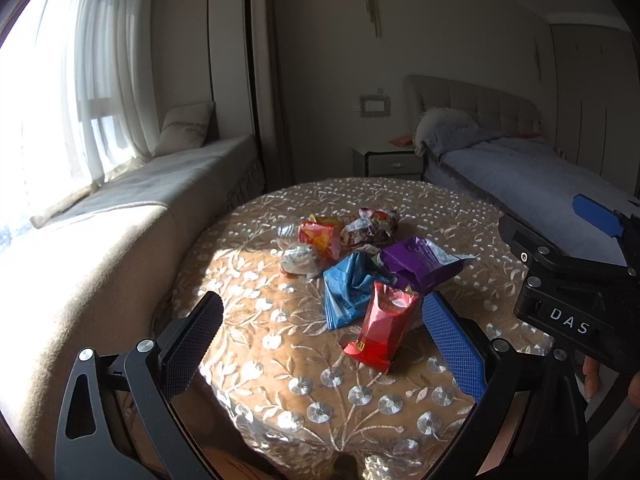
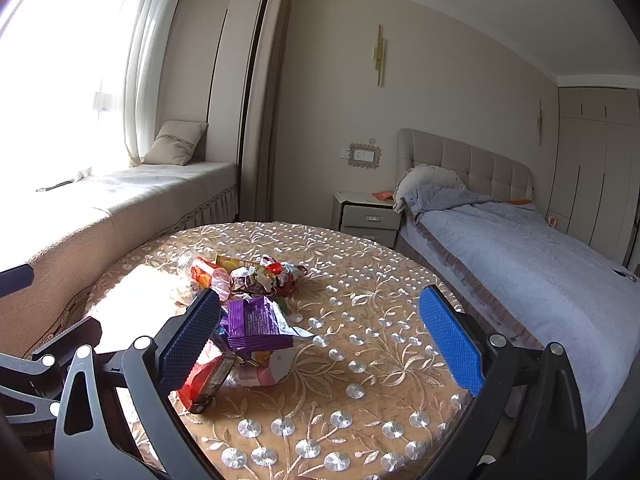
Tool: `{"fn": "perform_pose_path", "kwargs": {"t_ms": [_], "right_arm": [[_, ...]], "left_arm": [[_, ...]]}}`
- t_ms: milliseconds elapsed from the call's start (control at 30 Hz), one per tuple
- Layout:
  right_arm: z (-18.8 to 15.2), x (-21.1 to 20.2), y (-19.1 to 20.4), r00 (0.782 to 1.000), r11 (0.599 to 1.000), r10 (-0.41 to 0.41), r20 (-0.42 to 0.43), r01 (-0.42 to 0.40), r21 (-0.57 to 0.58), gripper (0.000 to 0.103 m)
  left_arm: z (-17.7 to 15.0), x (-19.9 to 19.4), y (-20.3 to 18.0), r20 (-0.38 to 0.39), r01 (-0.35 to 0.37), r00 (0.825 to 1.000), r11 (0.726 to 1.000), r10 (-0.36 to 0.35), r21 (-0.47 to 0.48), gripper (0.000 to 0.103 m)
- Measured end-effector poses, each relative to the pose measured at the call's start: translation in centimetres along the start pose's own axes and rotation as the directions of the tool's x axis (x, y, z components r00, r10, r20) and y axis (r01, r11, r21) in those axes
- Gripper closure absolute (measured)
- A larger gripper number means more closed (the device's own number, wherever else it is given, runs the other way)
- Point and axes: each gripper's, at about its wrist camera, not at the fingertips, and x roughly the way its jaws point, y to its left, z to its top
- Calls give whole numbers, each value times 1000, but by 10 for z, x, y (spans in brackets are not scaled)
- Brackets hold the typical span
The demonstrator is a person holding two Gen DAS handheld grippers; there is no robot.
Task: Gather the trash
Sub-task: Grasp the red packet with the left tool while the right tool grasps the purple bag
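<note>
A round table under an embroidered gold cloth carries a heap of snack wrappers near its middle; behind it stand a bed and a window seat; the left gripper is spread wide and empty, the red wrapper lying between its fingers (nearer the blue one); the right gripper gapes equally, empty, the purple wrapper just beside its left finger; a blue wrapper lies between them.

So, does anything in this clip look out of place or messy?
Yes: crumpled snack wrappers, including a red wrapper, a blue wrapper and a purple wrapper, lie heaped on the embroidered tablecloth. Nothing looks spilled or broken. Both hand-held grippers are open and empty.
</note>
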Motion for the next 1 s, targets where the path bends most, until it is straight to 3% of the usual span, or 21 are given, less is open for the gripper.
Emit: {"fn": "perform_pose_path", "kwargs": {"t_ms": [200,367,500,700,733,767,800,867,900,1000], "right_arm": [[-11,48,1,995,999,28,-99,-30,-14,4],[-12,80,10,977,992,113,-182,-120,-27,4],[-11,104,25,969,989,103,-224,-124,-81,4],[-15,141,36,926,974,181,-331,-215,-69,4],[-17,145,37,918,972,194,-347,-228,-59,4],[-19,148,36,913,970,205,-353,-237,-51,5],[-21,149,35,911,968,217,-351,-247,-42,8],[-24,154,32,894,960,258,-366,-279,-5,48],[-25,155,29,890,959,269,-369,-282,19,56],[-26,152,24,900,959,276,-338,-281,36,58]], "left_arm": [[-21,41,-15,-81,47,996,997,-42,60,5],[-29,72,-30,-96,98,992,987,-86,125,5],[-32,100,-39,-137,166,980,972,-143,167,5],[-37,129,-53,-187,191,971,955,-150,227,6],[-37,133,-52,-196,194,969,955,-151,223,11],[-38,138,-52,-213,209,963,954,-164,213,25],[-40,144,-49,-243,241,951,952,-193,187,32],[-42,154,-43,-288,292,924,950,-251,111,50],[-43,157,-39,-292,295,920,952,-262,76,54],[-43,159,-32,-272,276,929,960,-252,53,55]]}}
